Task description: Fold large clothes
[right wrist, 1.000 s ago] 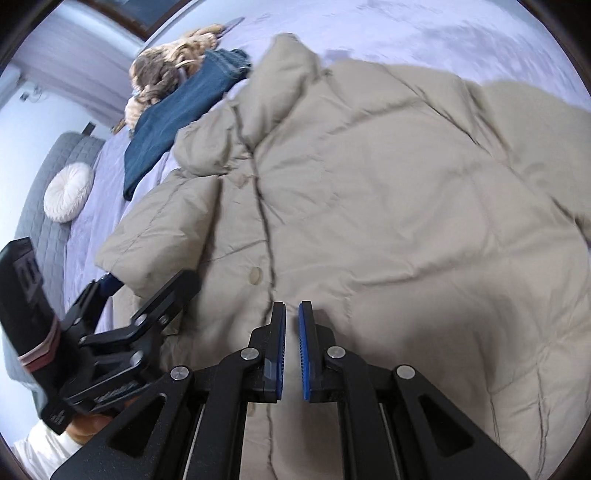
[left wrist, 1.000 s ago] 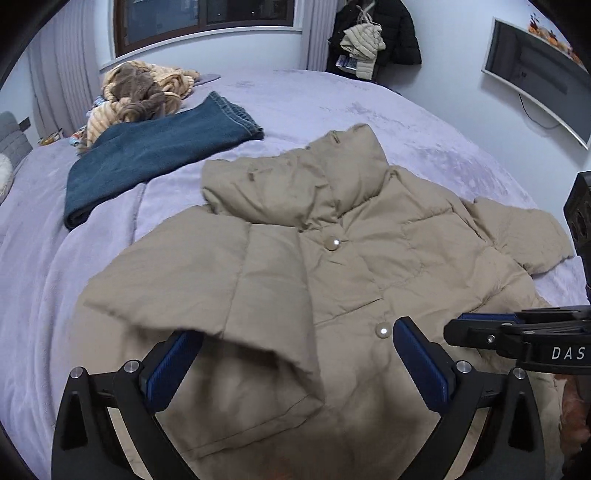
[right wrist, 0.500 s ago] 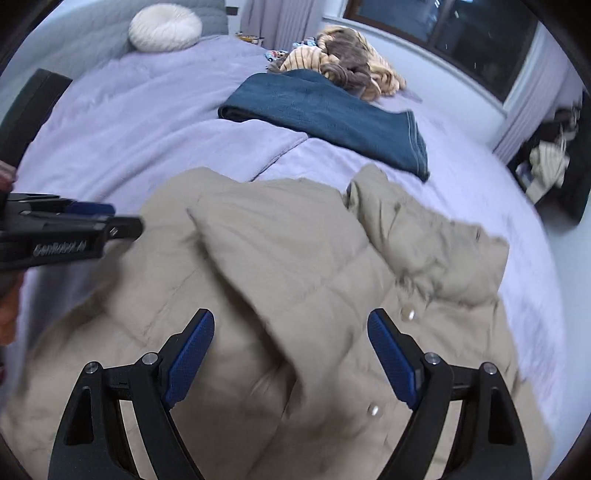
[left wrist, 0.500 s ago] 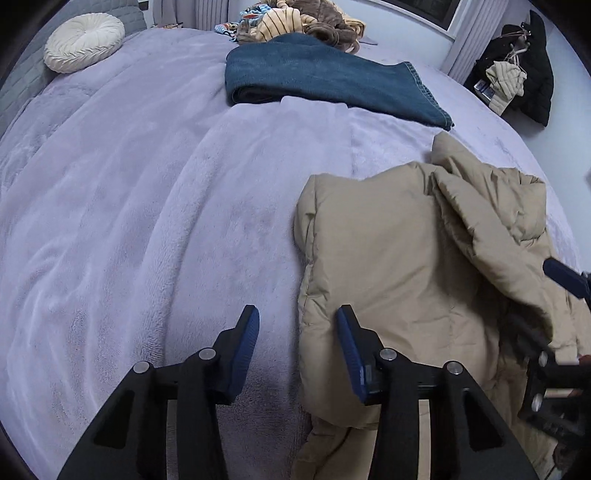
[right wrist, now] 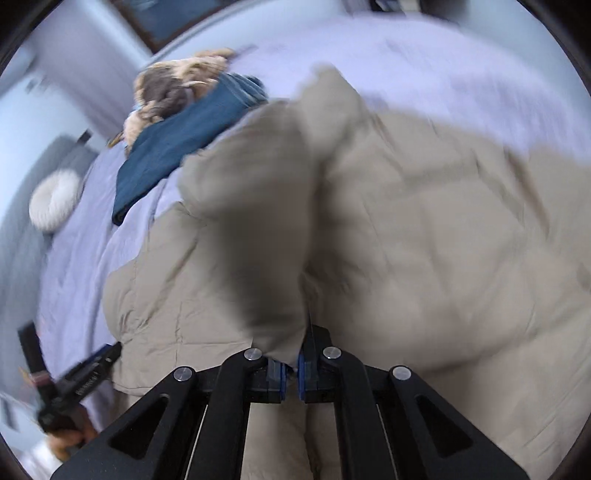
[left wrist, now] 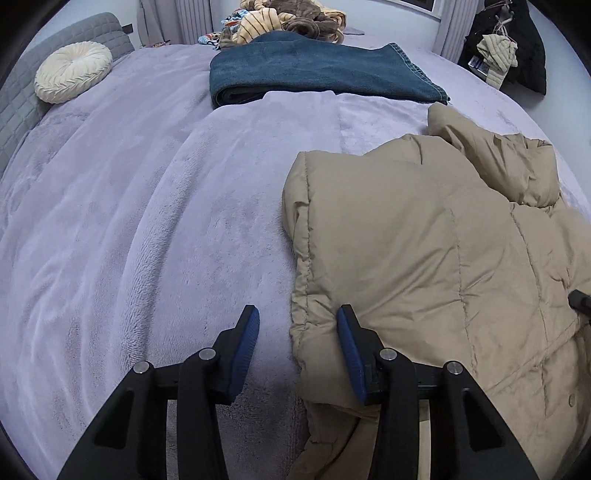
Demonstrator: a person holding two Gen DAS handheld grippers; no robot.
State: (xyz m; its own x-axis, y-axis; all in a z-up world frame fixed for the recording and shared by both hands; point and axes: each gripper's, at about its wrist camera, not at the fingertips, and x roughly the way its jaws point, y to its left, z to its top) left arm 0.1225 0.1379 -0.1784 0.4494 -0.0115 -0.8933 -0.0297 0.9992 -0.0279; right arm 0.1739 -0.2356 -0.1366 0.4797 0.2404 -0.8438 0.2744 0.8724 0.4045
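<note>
The right gripper [right wrist: 291, 363] has just closed, pinching a puffy fold of the quilted beige jacket [right wrist: 424, 229]; the left gripper [left wrist: 298, 343] is half spread — straddling its hem on the plush lilac blanket [left wrist: 147, 221].

A puffer jacket [left wrist: 424, 258] lies on the bed [left wrist: 147, 229], toward its near edge and to the right in the left wrist view. Folded jeans [left wrist: 314, 74] lie behind the jacket, nearer the far edge, apart from it. A heap of clothes [left wrist: 288, 18] sits just behind the jeans, touching them. A round cushion [left wrist: 72, 72] rests at the far left corner against the headboard [left wrist: 22, 99]. Hanging clothes [left wrist: 509, 48] are off the bed, beyond its far right corner. The left tool [left wrist: 297, 338] straddles the jacket's left edge; the right tool [right wrist: 291, 374] sits at the near edge, with a fold of jacket between its pads.
</note>
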